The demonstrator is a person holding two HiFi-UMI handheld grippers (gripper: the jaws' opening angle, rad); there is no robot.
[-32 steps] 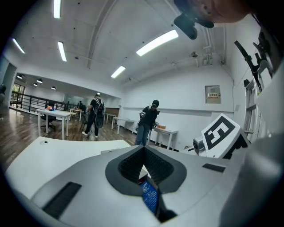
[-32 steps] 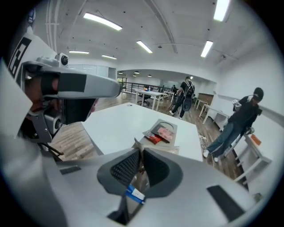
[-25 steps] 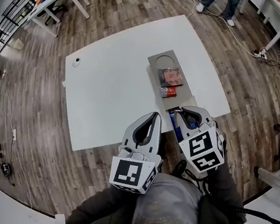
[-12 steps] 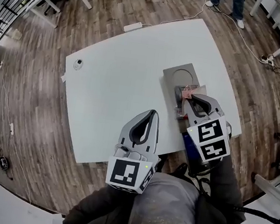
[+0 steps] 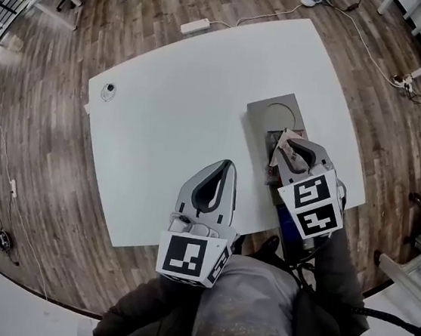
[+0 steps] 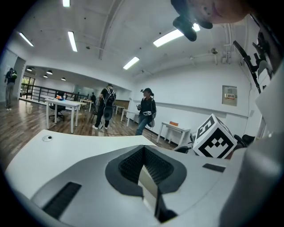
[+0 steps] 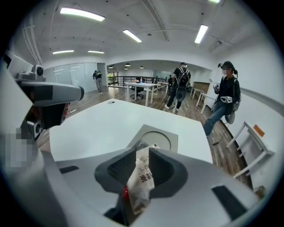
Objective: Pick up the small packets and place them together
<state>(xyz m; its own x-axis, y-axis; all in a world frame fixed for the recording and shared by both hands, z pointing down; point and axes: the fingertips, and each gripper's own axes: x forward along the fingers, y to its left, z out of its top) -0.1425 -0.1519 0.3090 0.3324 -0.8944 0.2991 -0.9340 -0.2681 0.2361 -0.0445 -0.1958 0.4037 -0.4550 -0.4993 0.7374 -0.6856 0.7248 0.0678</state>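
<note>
**Inspector:** Report the change at the right gripper (image 5: 283,146).

**Observer:** A second ago it stood at the near edge of the tabletop (image 5: 170,120). It now hangs over the near end of the grey tray (image 5: 278,109). Its jaws have just been opening, with a small packet (image 7: 141,177) upright between them. The pads still appear to touch it on both sides, so I record a loosening grip, not an empty gripper.

**Inspector:** Meaning for the task?

**Observer:** In my judgement this is the set-down. The packet is being delivered to the tray, where two other packets lay a second ago. The gripper now covers those, so I cannot confirm how close they lie.

**Inspector:** And the left gripper (image 6: 143,150)?

**Observer:** Jaws together with nothing in them, held over the tabletop's near edge, left of the tray.

**Inspector:** Where do the views differ?

**Observer:** Only the right gripper view shows the packet plainly: pale, printed and pinched at the jaw tips, with the tray's round recess beyond. Only the head view fixes the gripper's place over the tray.
</note>
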